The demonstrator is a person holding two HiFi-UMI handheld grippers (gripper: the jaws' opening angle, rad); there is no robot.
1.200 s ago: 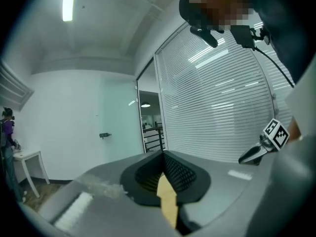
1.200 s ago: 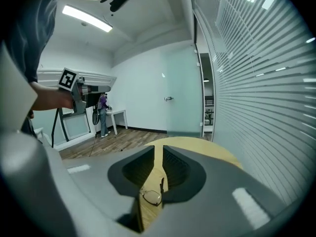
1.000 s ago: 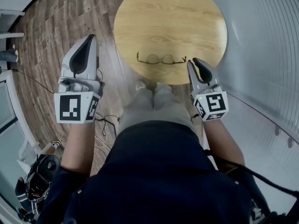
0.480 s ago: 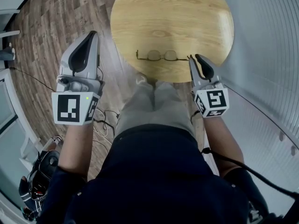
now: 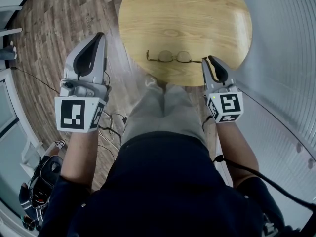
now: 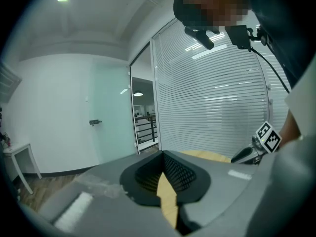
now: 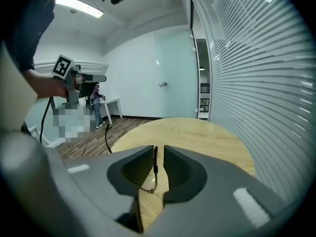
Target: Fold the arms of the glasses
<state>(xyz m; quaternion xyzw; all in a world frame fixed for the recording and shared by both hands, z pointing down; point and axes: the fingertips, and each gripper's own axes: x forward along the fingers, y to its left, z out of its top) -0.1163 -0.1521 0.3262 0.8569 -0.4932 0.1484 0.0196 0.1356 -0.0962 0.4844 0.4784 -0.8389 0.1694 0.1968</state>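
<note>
Thin dark-framed glasses (image 5: 173,57) lie near the front edge of the round wooden table (image 5: 182,14), arms unfolded. My right gripper (image 5: 207,59) is at the glasses' right end. In the right gripper view the right arm (image 7: 155,164) of the glasses runs through the narrow gap of the right gripper (image 7: 159,149), close to the left jaw, not clamped. My left gripper (image 5: 98,36) hangs over the floor, left of the table and apart from the glasses. In its own view the left gripper (image 6: 163,157) is shut on nothing.
The person's legs (image 5: 163,107) stand against the table's front edge. Cables (image 5: 111,127) and a dark bag (image 5: 42,181) lie on the wooden floor at the left. A wall of blinds (image 5: 286,58) runs along the right. A person (image 7: 94,105) stands far off.
My right gripper has moved forward to the glasses, and their right arm now lies between its jaws. The left gripper has barely moved.
</note>
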